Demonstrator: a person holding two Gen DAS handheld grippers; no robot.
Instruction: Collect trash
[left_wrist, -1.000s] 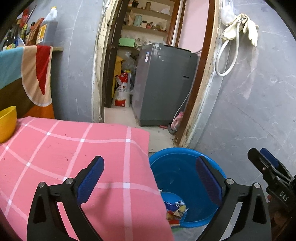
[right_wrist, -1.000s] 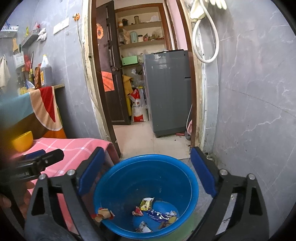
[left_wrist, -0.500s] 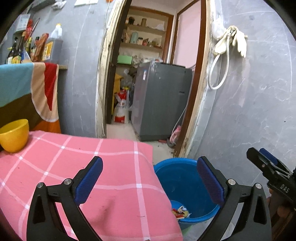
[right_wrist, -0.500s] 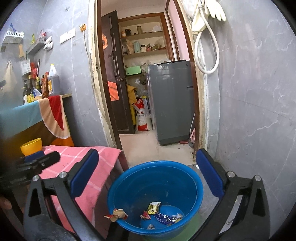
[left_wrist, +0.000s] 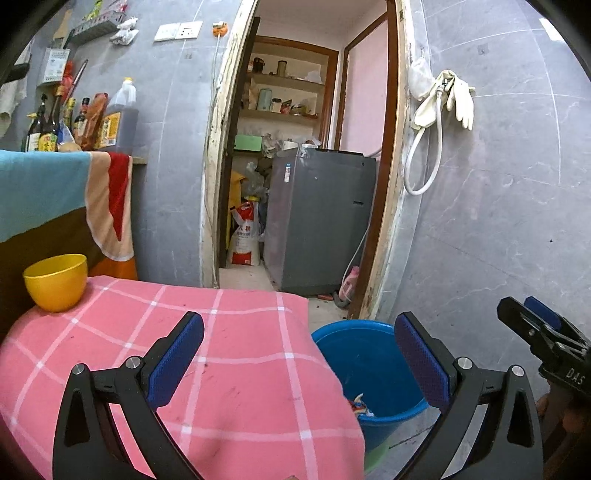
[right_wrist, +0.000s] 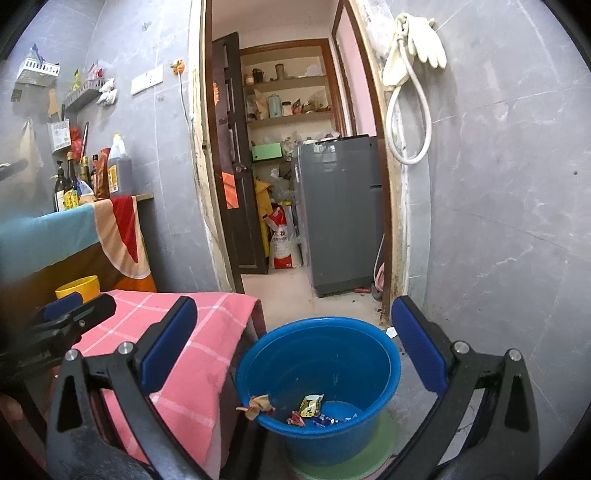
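Both my left gripper (left_wrist: 297, 363) and right gripper (right_wrist: 299, 349) have fingers spread wide, holding nothing. The wrappers (right_wrist: 306, 410) lie inside the blue bucket (right_wrist: 384, 354), right of the pink-clothed counter (left_wrist: 236, 369).

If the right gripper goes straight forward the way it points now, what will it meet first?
Most likely the blue bucket. The right gripper is open and empty, tilted slightly down, with the bucket's far rim between its fingers. Depth is unclear; it might pass just above the rim towards the doorway floor.
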